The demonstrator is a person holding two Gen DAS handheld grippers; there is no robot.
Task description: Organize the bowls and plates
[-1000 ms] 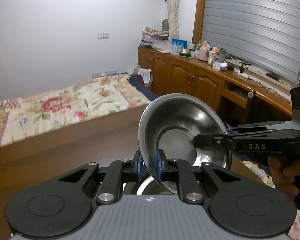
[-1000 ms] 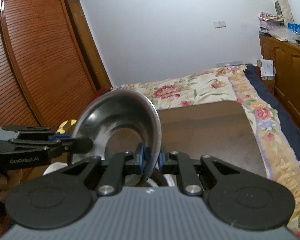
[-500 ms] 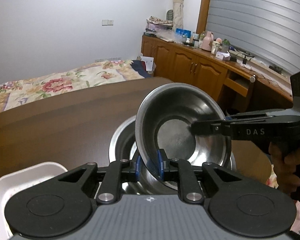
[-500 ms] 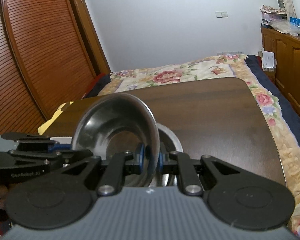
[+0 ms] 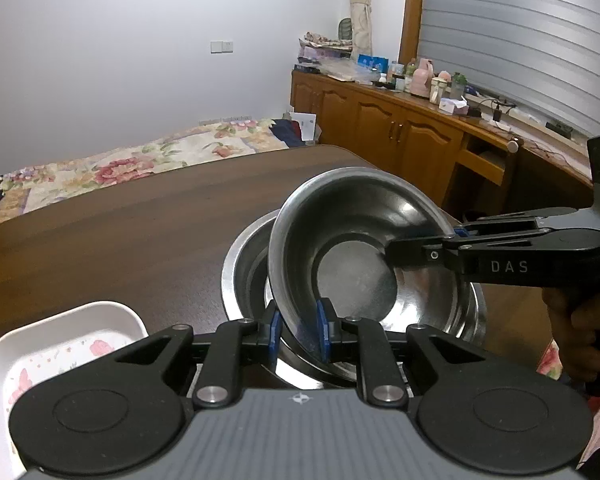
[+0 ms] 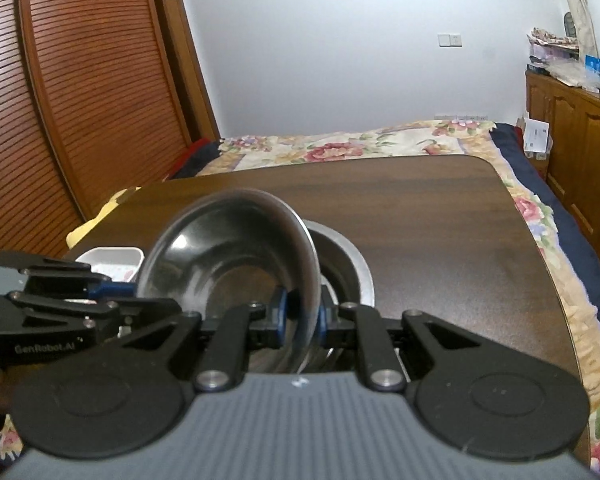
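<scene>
Both grippers' fingers clamp steel bowl (image 5: 352,240) rim | left view only: white tray (image 5: 60,344)

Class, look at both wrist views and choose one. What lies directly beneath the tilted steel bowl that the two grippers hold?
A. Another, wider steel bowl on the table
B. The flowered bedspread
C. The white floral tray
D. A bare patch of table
A: the tilted steel bowl, gripped at its rim by the left gripper and the right gripper, sits over a wider steel bowl on the table.
</scene>
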